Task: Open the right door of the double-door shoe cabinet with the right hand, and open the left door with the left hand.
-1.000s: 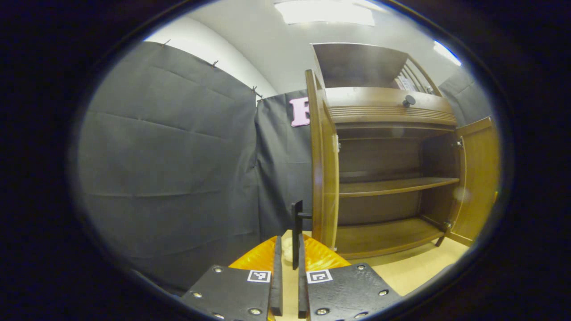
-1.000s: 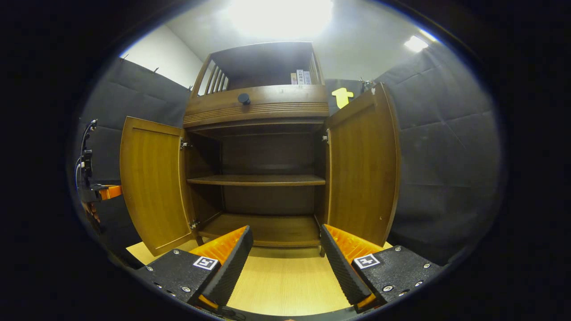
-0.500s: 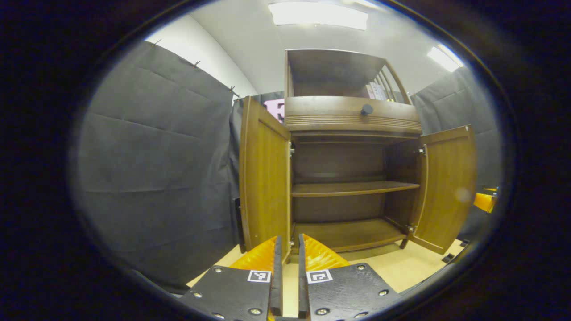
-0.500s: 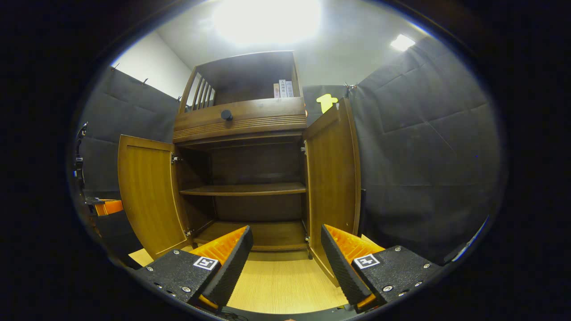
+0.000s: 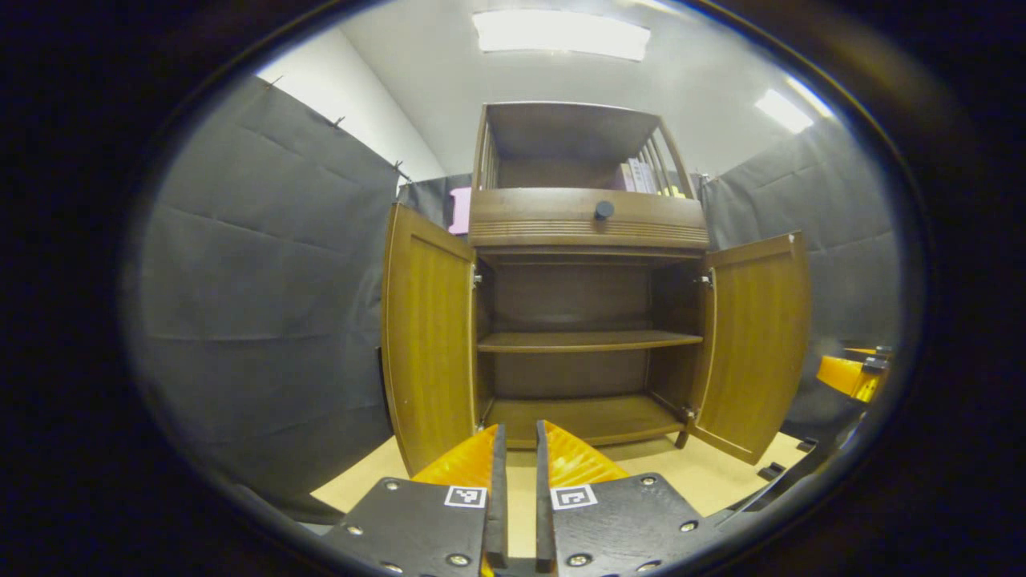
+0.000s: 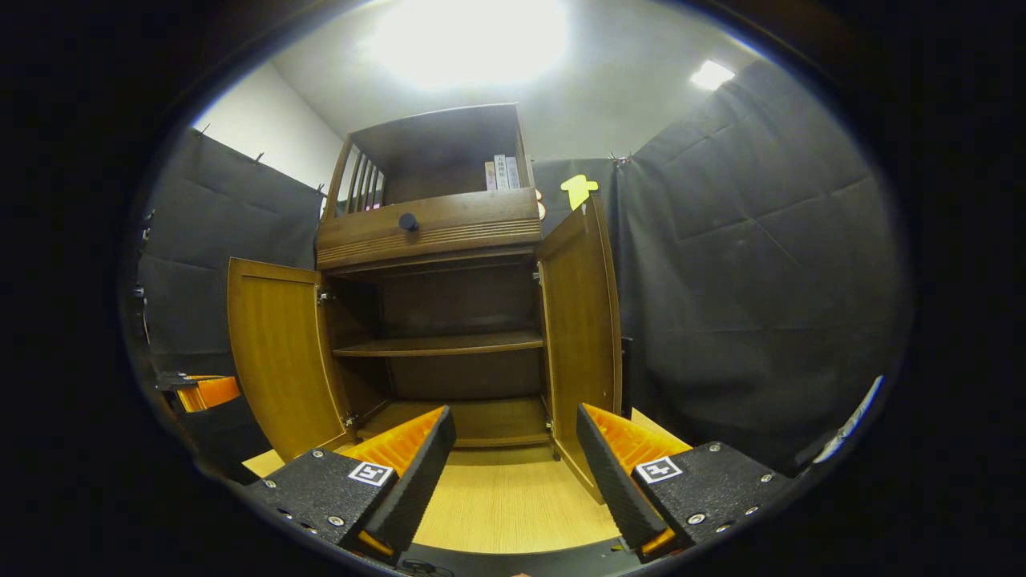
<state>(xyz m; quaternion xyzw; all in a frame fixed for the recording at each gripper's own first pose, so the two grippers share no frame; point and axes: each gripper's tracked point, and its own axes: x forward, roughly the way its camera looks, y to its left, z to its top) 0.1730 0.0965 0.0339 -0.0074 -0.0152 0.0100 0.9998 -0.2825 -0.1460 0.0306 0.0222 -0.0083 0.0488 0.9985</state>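
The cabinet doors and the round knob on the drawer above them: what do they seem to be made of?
The cabinet doors look like wood or wood veneer with a smooth, slightly glossy finish: a vertical grain and soft reflections show. The knob is dark and matte, perhaps metal or plastic; it is too small to tell.

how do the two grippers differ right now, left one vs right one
The left gripper has its fingers drawn together with only a thin slit between them; the right gripper has its fingers spread wide. The left gripper points at the middle of the shoe cabinet; the right gripper faces it from off to the right. Both hold nothing and sit back from the open doors.
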